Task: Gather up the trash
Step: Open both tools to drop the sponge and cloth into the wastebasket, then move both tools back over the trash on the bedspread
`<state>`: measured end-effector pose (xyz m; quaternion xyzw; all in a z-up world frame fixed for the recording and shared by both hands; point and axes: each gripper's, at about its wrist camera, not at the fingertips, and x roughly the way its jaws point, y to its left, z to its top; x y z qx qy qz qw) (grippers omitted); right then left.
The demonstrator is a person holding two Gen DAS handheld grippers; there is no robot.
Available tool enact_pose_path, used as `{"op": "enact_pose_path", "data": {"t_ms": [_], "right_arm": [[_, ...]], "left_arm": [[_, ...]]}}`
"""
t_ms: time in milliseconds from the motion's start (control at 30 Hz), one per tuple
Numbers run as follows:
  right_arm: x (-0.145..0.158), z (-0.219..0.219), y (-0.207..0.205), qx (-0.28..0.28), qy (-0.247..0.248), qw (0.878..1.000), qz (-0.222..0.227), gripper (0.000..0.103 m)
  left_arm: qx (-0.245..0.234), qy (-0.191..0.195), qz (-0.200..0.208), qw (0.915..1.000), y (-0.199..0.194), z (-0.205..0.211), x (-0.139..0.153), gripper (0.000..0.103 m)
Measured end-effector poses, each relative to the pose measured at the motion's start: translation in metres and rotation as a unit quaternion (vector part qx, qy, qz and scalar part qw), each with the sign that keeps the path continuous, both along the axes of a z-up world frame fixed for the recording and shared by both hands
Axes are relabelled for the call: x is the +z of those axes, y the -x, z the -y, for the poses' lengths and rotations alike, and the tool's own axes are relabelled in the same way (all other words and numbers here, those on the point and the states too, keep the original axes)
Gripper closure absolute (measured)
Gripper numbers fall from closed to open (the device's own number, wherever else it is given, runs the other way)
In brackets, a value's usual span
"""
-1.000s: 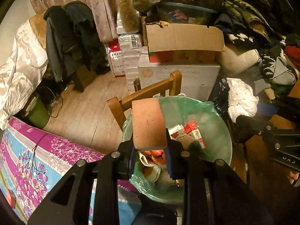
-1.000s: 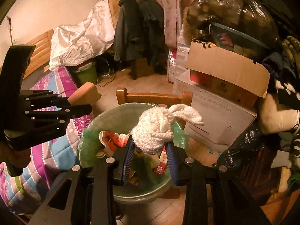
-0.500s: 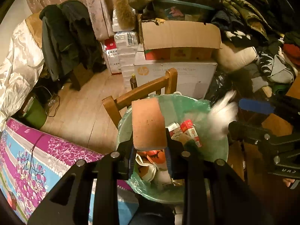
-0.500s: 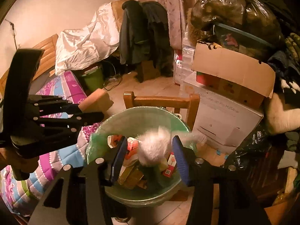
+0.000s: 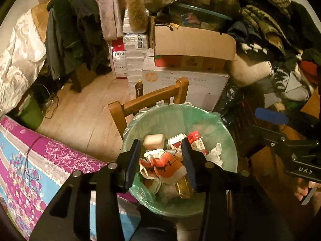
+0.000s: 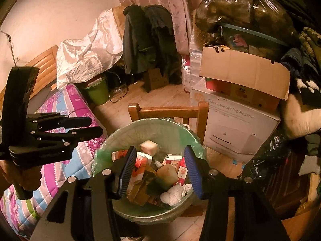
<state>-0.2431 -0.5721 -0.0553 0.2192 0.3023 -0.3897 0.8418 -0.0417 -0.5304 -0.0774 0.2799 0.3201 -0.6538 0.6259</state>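
Note:
A round bin with a green liner (image 5: pixel 226 128) (image 6: pixel 112 140) stands below both grippers, holding cartons, wrappers and paper. A tan sponge block (image 5: pixel 153 141) (image 6: pixel 148 147) lies in it at the far side. A white crumpled cloth (image 5: pixel 215 153) (image 6: pixel 173 194) lies in it too. My left gripper (image 5: pixel 160 156) is open and empty over the bin; it also shows in the right wrist view (image 6: pixel 88 125). My right gripper (image 6: pixel 158 170) is open and empty over the bin; it also shows in the left wrist view (image 5: pixel 268 120).
A wooden chair back (image 5: pixel 148 100) (image 6: pixel 168 110) stands just behind the bin. A printer box (image 6: pixel 238 124) with a cardboard box (image 5: pixel 192 44) on it is behind that. A bed with a patterned cover (image 5: pixel 30 160) is at left. Piled clothes (image 5: pixel 280 40) are at right.
The left gripper opened and the sponge block fell into the bin. The right gripper opened and the white cloth dropped into the bin.

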Motion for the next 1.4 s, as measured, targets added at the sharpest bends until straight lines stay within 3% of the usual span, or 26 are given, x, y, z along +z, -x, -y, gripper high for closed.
{"op": "enact_pose_path", "data": {"t_ms": [300,367,433,500,633,700,767,833,933,1000,1067,1133,1233,1267,1300,1367,1400], "right_arm": [[0.008,-0.009,-0.002,0.007,0.018,1.000,0.024,0.052],[0.012,-0.015,-0.006,0.012,0.030,0.999,0.028,0.052],[0.017,-0.023,-0.010,0.016,0.048,0.998,0.036,0.052],[0.021,-0.031,-0.015,0.014,0.063,0.997,0.050,0.051],[0.030,-0.056,-0.024,0.004,0.108,0.989,0.096,0.047],[0.035,-0.074,-0.034,0.018,0.128,0.984,0.126,0.041],[0.037,-0.093,-0.058,0.053,0.141,0.979,0.134,0.039],[0.036,-0.113,-0.087,0.098,0.148,0.976,0.123,0.033],[0.032,-0.145,-0.137,0.176,0.146,0.968,0.105,0.031],[0.028,-0.169,-0.175,0.238,0.134,0.957,0.093,0.029],[0.024,-0.195,-0.212,0.297,0.121,0.943,0.087,0.029],[0.019,-0.218,-0.244,0.342,0.108,0.930,0.083,0.029],[0.007,-0.261,-0.300,0.417,0.076,0.903,0.070,0.029],[0.003,-0.275,-0.316,0.438,0.065,0.894,0.066,0.029],[-0.004,-0.290,-0.336,0.464,0.048,0.883,0.060,0.029],[-0.013,-0.317,-0.369,0.498,0.024,0.865,0.051,0.029],[-0.019,-0.334,-0.392,0.519,0.013,0.854,0.042,0.029]], "left_arm": [[0.026,0.004,-0.005,0.9996,-0.016,-0.019,-0.001,0.062],[0.051,0.016,0.000,0.9986,-0.026,-0.034,0.001,0.062],[0.094,0.037,0.031,0.9944,-0.038,-0.055,0.003,0.062],[0.138,0.054,0.058,0.9872,-0.051,-0.078,0.004,0.053],[0.233,0.080,0.101,0.9639,-0.085,-0.129,0.007,0.046],[0.283,0.084,0.122,0.9477,-0.104,-0.160,0.007,0.043],[0.331,0.081,0.135,0.9303,-0.123,-0.196,0.005,0.042],[0.376,0.074,0.139,0.9132,-0.140,-0.233,0.003,0.041],[0.434,0.060,0.133,0.8890,-0.159,-0.294,-0.002,0.035],[0.461,0.046,0.127,0.8773,-0.167,-0.331,-0.007,0.033],[0.494,0.025,0.127,0.8596,-0.175,-0.376,-0.014,0.033],[0.542,0.005,0.119,0.8321,-0.184,-0.428,-0.023,0.033],[0.589,-0.015,0.095,0.8026,-0.198,-0.487,-0.034,0.033],[0.598,-0.023,0.084,0.7967,-0.203,-0.513,-0.038,0.033],[0.600,-0.028,0.076,0.7962,-0.206,-0.528,-0.040,0.032],[0.595,-0.040,0.063,0.8003,-0.216,-0.563,-0.047,0.032],[0.587,-0.046,0.057,0.8064,-0.223,-0.579,-0.051,0.032]]}}
